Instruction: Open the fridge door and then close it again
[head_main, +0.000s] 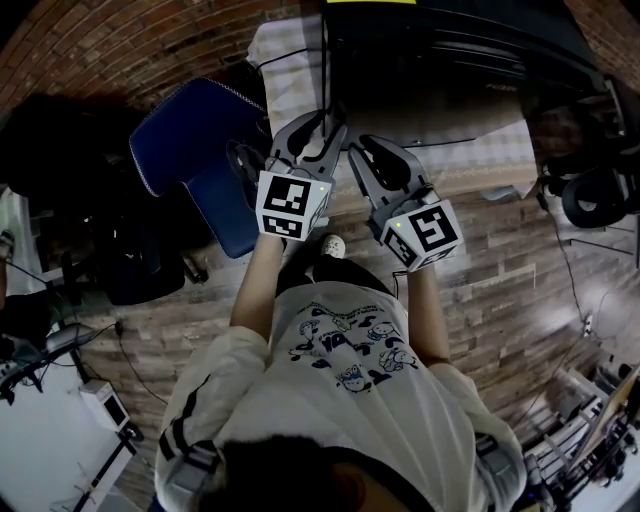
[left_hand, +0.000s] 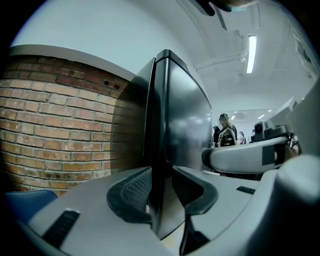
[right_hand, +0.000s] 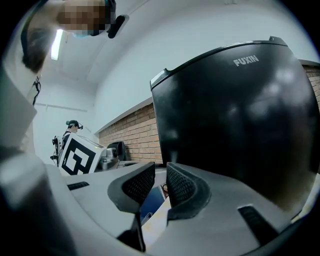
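Starting at the left, the door edge is seen pinched between the pads of the left gripper. No swing is shown yet, so opening is judged barely begun, and closing is left. The right gripper is held before the fridge, jaws narrow, nothing between.

The glossy black fridge door carries pale grey lettering near its top. Beside it stands a red-brown brick wall with lighter mortar lines. The light grey left gripper and light grey right gripper have black cross-hatched pads. Each bears a white cube printed with black square markers. The navy blue padded chair stands on a brown plank floor. The person's white T-shirt shows a blue cartoon print.
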